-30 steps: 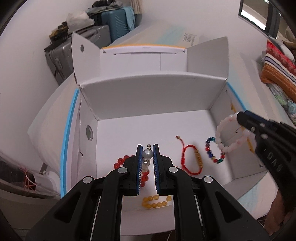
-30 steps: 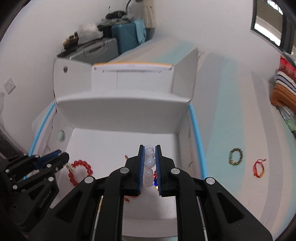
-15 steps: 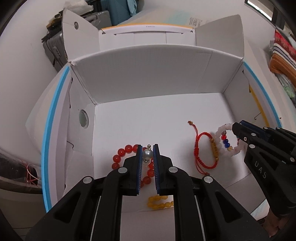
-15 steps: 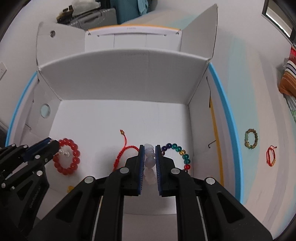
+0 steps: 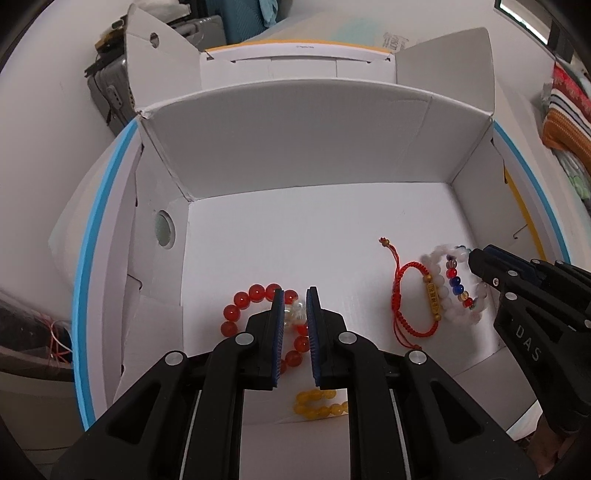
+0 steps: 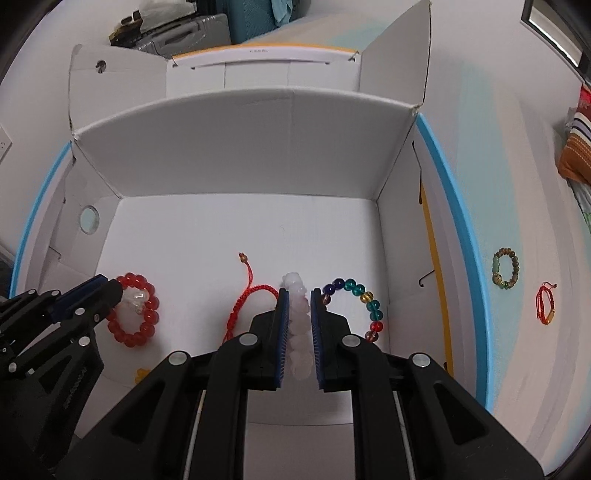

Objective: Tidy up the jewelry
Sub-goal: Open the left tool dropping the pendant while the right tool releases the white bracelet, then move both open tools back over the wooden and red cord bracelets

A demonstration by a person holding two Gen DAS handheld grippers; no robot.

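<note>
An open white cardboard box [image 6: 240, 155] with raised flaps is sitting on a white surface with pale blue bands [image 6: 491, 155]. The left gripper [image 5: 295, 301] is reaching into the box floor at 7 o'clock, its jaws nearly closed and pinching a small pearl-like clear bead piece [image 5: 296, 313] inside a red round-bead bracelet [image 5: 255, 295]. The right gripper [image 6: 299, 295] is clamping a pale pink bead bracelet [image 6: 297, 325] at 5 o'clock, beside a red woven cord bracelet [image 6: 247, 299] and a multicoloured glass-bead bracelet [image 6: 364, 302]. A yellow bead strand [image 5: 319, 404] is lying at the near edge. Outside, at 3 o'clock (on the bare surface), an olive bead bracelet [image 6: 505, 267] and another red cord bracelet [image 6: 546, 302] are lying. Grey and teal suitcases [image 6: 199, 26] are standing at 12 o'clock.
</note>
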